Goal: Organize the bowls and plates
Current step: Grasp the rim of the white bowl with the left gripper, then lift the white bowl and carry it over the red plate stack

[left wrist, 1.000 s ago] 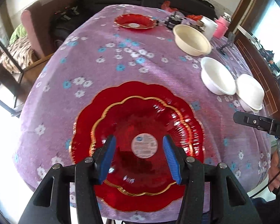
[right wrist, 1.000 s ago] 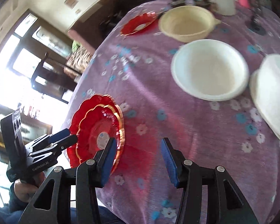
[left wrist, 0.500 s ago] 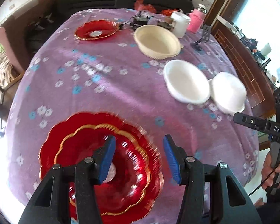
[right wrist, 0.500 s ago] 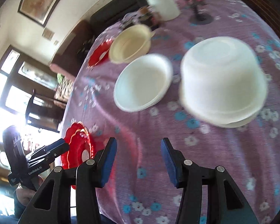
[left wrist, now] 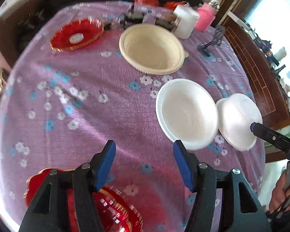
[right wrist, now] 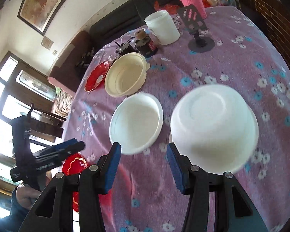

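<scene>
Bowls: an upright white bowl (right wrist: 136, 122) sits at 11 o'clock of the right gripper (right wrist: 144, 167), an upturned bowl (right wrist: 214, 127) at 1. Both grippers' fingers are spread, empty; the left gripper (left wrist: 145, 164) hovers over the desk (left wrist: 106, 116).

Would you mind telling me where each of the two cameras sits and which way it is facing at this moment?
Left wrist: on the open left gripper, above the red stacked plates, facing across the table; the right gripper and hand show at right.
Right wrist: on the open right gripper, facing the upturned white bowl; the left gripper shows at left.
Shared: open white bowl, cream bowl, far red plate.
</scene>
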